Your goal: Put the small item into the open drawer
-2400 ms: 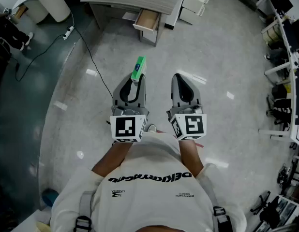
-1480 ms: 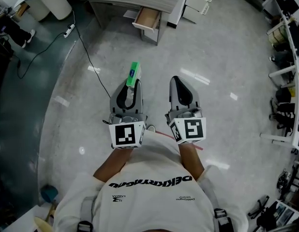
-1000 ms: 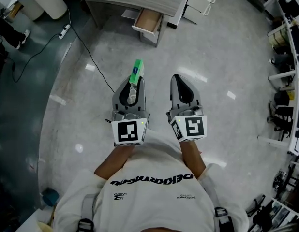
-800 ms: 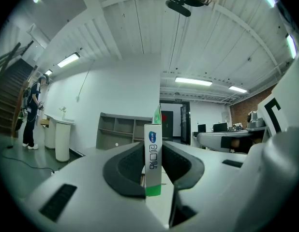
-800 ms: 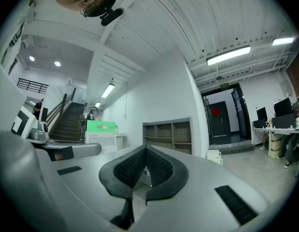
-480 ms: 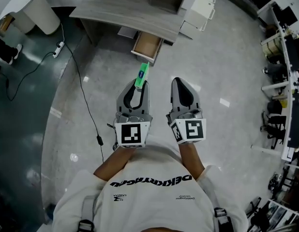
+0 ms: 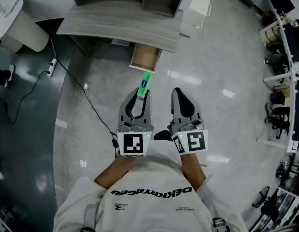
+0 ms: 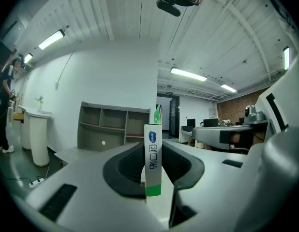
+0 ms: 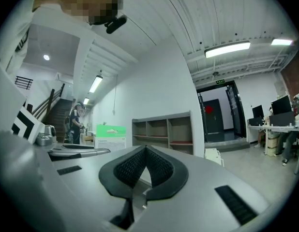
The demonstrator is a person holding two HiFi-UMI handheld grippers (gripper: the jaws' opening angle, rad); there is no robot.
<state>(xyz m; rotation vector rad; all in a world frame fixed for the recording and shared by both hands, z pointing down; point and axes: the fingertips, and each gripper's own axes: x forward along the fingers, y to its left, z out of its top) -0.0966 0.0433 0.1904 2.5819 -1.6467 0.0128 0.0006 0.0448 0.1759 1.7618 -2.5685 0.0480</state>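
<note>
Head view, bottom of frame: person in a white printed shirt [image 7: 149, 202], both forearms held out ahead. 2 grippers sit side by side at frame centre, each with a black-and-white marker cube at the rear.

Left hand-held gripper [image 7: 142, 94], left of centre: jaws pinching a slim green-and-white cardboard box [image 7: 145, 83] by its near end. The box stands on edge between the dark pads, and its green far end sticks out past the tips toward the top of frame. The left gripper view shows both pads pressed on the box's flat sides.

Right hand-held gripper [image 7: 180, 91], just beside the left one: jaws pressed together, nothing between them.

The box hangs over the glossy grey floor [image 7: 227, 124], near the drawer but apart from it.

Just above the box in frame: light wooden drawer [image 7: 144, 58], pulled open, projecting from under the grey wood-grain table [image 7: 120, 21].

Left of frame: black cable [image 7: 74, 83] trailing across the floor.

Upper right of the table: white cabinet [image 7: 197, 6].
</note>
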